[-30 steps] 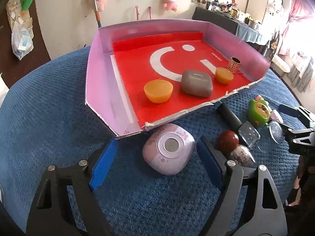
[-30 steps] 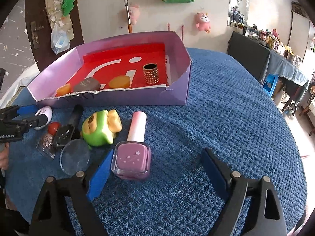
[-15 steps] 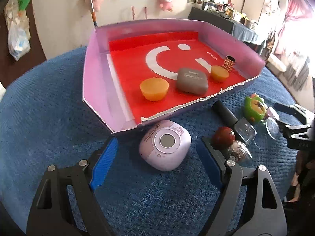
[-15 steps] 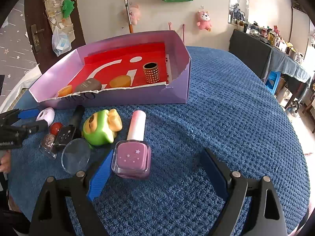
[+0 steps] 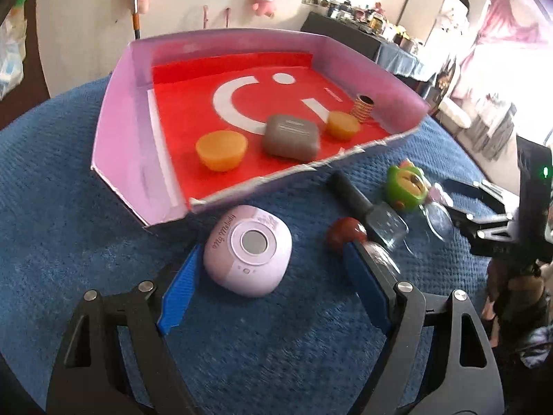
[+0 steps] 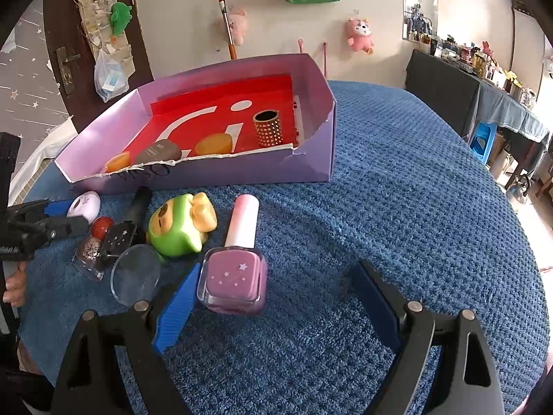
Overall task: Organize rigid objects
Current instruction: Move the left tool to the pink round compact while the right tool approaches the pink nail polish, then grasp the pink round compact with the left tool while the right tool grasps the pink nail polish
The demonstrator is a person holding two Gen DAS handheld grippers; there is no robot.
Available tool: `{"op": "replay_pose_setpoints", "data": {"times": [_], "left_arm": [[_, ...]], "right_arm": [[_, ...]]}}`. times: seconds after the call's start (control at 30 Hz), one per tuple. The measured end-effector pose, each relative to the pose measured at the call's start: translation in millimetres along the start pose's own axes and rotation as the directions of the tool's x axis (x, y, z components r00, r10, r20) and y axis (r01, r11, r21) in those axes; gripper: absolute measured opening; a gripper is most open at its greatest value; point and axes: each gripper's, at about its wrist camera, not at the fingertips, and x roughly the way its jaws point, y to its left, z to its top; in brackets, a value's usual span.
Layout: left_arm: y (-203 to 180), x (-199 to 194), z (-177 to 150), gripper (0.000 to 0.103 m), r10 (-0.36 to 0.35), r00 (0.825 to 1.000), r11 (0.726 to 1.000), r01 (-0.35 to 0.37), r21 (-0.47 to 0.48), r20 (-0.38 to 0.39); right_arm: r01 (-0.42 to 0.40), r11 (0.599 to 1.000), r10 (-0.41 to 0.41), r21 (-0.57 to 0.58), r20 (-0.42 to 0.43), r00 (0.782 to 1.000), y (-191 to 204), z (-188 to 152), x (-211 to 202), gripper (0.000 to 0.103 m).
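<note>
Left gripper [image 5: 273, 276]: fingers apart, low over the table; the lilac case sits between them, close to the left finger, with a clear gap to the right one; no pad presses on it.
Right gripper [image 6: 276, 297]: fingers apart; the pink bottle lies just beside the left finger, and whether they touch I cannot tell; a wide gap to the right finger.
Lilac case [image 5: 248, 249]: rounded, a grey disc on top, on the blue cloth just in front of the box's torn near corner.
Pink bottle [image 6: 236, 269]: square purple body with stars, pale pink cap pointing towards the box, lying flat.
Box [image 5: 121, 131]: purple walls, red floor with white marks, front wall torn low; on the table [image 6: 414, 207].
In the box: two orange cups [image 5: 222, 149], a grey case [image 5: 289, 136] between them, a studded tube [image 6: 268, 127] upright near the right wall.
Outside, between the grippers: a red ball [image 5: 345, 234] beside a glitter bottle [image 6: 88, 250], a black bottle [image 5: 366, 204], a green toy [image 6: 178, 230] on its side, a clear disc [image 6: 136, 274] flat and touching the toy.
Person: a hand [image 6: 15, 283] at the left edge of the right wrist view.
</note>
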Motion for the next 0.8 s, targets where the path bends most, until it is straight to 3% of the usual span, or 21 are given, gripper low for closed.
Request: {"op": "replay_pose_setpoints", "data": {"times": [0.1,0.2,0.27,0.33,0.4,0.47,0.53,0.8], "left_arm": [[-3.8,-1.5,1.3,0.081,0.025,1.0,0.999,-0.025,0.024,0.009],[-1.8,2.3,5.3,0.081,0.124,0.992,0.992,-0.124,0.033,0.02],[1.8,5.7,6.5,0.08,0.148,0.989,0.988,-0.148,0.03,0.015],[2.7,11.2,6.2,0.066,0.147,0.989,0.989,-0.147,0.032,-0.002],[1.8,15.8,4.5,0.061,0.168,0.986,0.985,-0.168,0.044,0.0],[-1.2,16.0,3.8,0.049,0.162,0.987,0.985,-0.163,0.061,0.015],[-2.1,15.1,3.6,0.049,0.164,0.986,0.985,-0.165,0.058,0.021],[-18.8,-14.5,-1.4,0.049,0.151,0.983,0.987,-0.155,0.035,0.103]], "right_arm": [[0.0,1.0,0.0,-0.003,0.001,1.0,0.1,-0.2,-0.3,0.09],[-0.005,1.0,0.005,-0.014,0.0,1.0,1.5,-0.6,-1.8,0.088],[-0.003,1.0,0.002,-0.026,-0.005,1.0,3.6,-0.1,-1.3,0.08],[-0.012,0.999,0.012,-0.032,-0.004,1.0,5.3,0.1,-1.1,0.076],[-0.018,0.999,0.018,-0.036,-0.001,1.0,7.1,0.1,-0.9,0.072],[-0.033,0.998,0.033,-0.051,0.004,0.999,10.4,-0.6,-1.0,0.061],[-0.094,0.993,0.095,-0.066,0.012,0.995,13.6,-1.7,-2.5,0.042],[-0.081,0.993,0.089,-0.089,0.09,0.992,15.0,-3.0,-24.6,0.038]]}}
